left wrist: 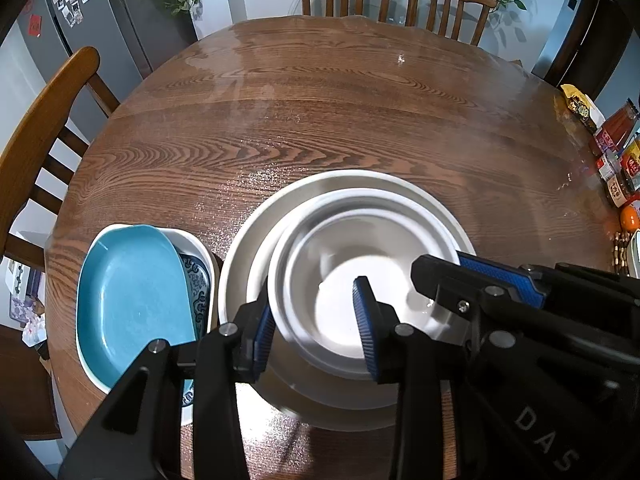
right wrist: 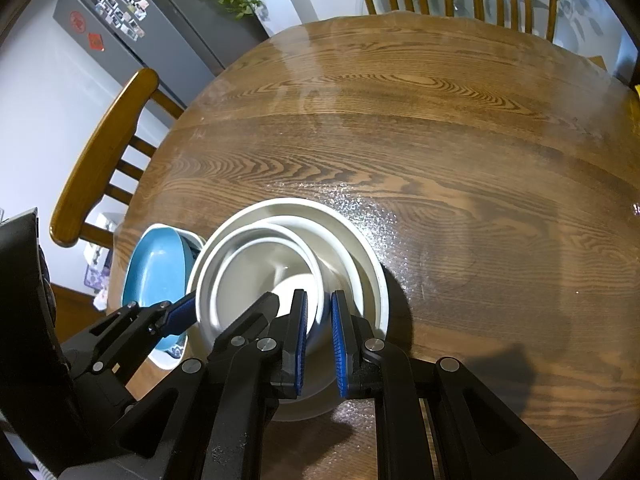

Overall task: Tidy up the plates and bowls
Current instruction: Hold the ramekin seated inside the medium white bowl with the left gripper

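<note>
Bowls: three white bowls sat nested on the round wooden table (left wrist: 320, 128), toward its near edge.
Largest bowl (left wrist: 240, 256): it rested on the tabletop and carried the other two inside it.
Middle bowl (left wrist: 360, 196): it lay within the largest one, its rim showing as a ring around the top bowl.
Top bowl (left wrist: 344, 300): the smallest white bowl sat innermost, slightly blurred and off-centre toward the near-left side of the stack.
Teal plate (left wrist: 132, 300): an oblong blue-green plate lay tilted in a white rectangular dish (left wrist: 198, 246), just left of the bowl stack; a blue-patterned plate (left wrist: 198, 284) showed underneath it.
Left gripper (left wrist: 314, 324): its blue-padded fingers straddled the left wall of the top bowl, one pad outside and one inside; whether the pads truly pinched the wall is hard to say, as a gap seemed to remain.
Right gripper (right wrist: 320, 344): its fingers were drawn close together across the right wall of the top bowl, one inside and one outside, apparently clamping it.
Surroundings: wooden chairs (left wrist: 44, 128) stood around the table, and jars and packets (left wrist: 616, 152) crowded its right edge.
</note>
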A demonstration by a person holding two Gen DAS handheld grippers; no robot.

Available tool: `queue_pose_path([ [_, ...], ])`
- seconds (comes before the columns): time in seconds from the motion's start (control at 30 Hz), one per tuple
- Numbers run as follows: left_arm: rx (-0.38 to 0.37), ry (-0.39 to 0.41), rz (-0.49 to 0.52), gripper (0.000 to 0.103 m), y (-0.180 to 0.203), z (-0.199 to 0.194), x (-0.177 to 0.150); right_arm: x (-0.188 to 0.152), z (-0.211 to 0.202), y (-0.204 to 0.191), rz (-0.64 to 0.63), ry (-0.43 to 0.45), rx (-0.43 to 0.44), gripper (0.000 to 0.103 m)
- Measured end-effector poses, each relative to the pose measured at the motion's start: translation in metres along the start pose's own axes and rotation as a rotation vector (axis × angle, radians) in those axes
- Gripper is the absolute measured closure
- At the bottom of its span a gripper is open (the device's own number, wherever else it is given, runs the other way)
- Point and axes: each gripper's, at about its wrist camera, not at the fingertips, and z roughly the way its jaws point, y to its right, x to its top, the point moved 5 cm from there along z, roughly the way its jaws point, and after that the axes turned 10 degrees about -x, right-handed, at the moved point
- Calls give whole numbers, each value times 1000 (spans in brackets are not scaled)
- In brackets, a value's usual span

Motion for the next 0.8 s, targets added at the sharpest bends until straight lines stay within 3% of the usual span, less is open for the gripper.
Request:
queue_pose_path([
  [0.8,1,2,-3,66,-1,0,-1,0,-1,1,2,-1,-4,89],
])
